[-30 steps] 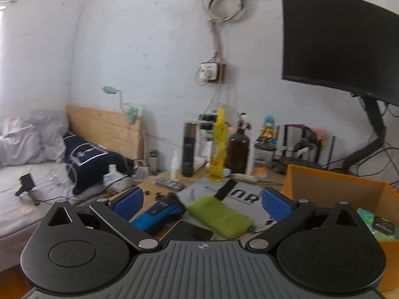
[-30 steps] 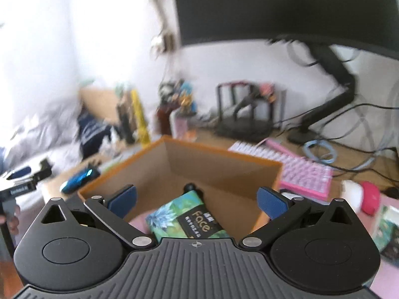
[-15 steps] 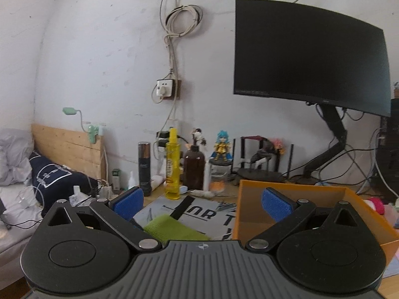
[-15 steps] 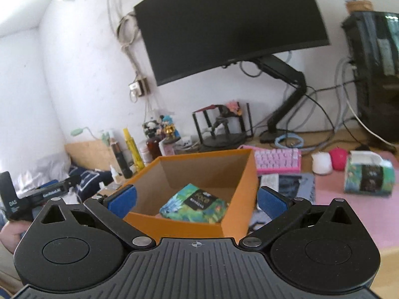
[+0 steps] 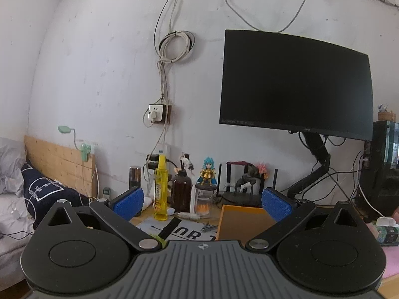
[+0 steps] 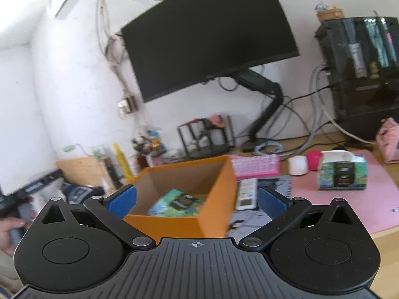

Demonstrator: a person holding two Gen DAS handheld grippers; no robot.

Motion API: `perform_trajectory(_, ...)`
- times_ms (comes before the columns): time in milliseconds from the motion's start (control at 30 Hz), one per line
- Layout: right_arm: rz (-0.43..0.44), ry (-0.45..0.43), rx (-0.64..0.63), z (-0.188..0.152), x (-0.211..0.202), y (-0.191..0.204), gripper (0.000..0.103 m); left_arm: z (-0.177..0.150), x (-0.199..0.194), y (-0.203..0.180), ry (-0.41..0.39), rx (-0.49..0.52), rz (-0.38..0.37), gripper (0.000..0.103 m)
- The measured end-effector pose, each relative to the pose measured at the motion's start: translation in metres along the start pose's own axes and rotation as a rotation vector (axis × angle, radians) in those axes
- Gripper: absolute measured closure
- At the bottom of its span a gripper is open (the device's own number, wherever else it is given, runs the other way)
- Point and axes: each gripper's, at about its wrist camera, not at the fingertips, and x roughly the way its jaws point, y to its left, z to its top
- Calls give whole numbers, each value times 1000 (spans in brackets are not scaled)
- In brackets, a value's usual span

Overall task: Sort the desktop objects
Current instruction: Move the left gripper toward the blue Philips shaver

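Note:
An orange cardboard box sits on the desk in the right wrist view, with a green tissue pack lying inside it. My right gripper hovers in front of the box, open and empty. A second green tissue pack stands on the pink mat to the right. A white remote lies beside the box. My left gripper is open and empty, raised level with the desk, with the box low between its fingers.
A black monitor on an arm hangs over the desk. A yellow bottle, a brown bottle and figurines line the wall. A pink keyboard, white mouse and black case stand right. A bed lies left.
Both grippers have pulled back and tilted upward from the desk. The green pouch and blue item have dropped out of the left view; the box now looks smaller in the right view.

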Motion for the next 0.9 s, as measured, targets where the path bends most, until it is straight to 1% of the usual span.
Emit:
perform_trajectory(100, -21, 4, -5, -9, 13, 0, 0, -7, 7, -4, 27, -9, 5, 0)
perform_trajectory(200, -55, 0, -48, -21, 25, 6, 0, -15, 16, -5, 46, -17, 10, 0)
perform_trajectory(333, -63, -2, -69, -31, 38, 11, 0, -22, 28, -2, 64, -26, 24, 0)
perform_trajectory(500, -45, 21, -45, -33, 49, 12, 0, -26, 39, 9, 74, -47, 12, 0)
perform_trajectory(700, -37, 35, -27, -36, 56, 17, 0, -30, 51, 25, 78, -63, 19, 0)
perform_trajectory(767, -32, 41, -24, -38, 58, 19, 0, -30, 54, 35, 76, -87, 32, 0)
perform_trajectory(833, -27, 52, -19, -40, 60, 21, 0, -26, 36, 47, 83, -120, 61, 0)
perform_trajectory(900, -17, 69, -14, -44, 65, 25, 0, -27, 43, 61, 101, -137, 74, 0)
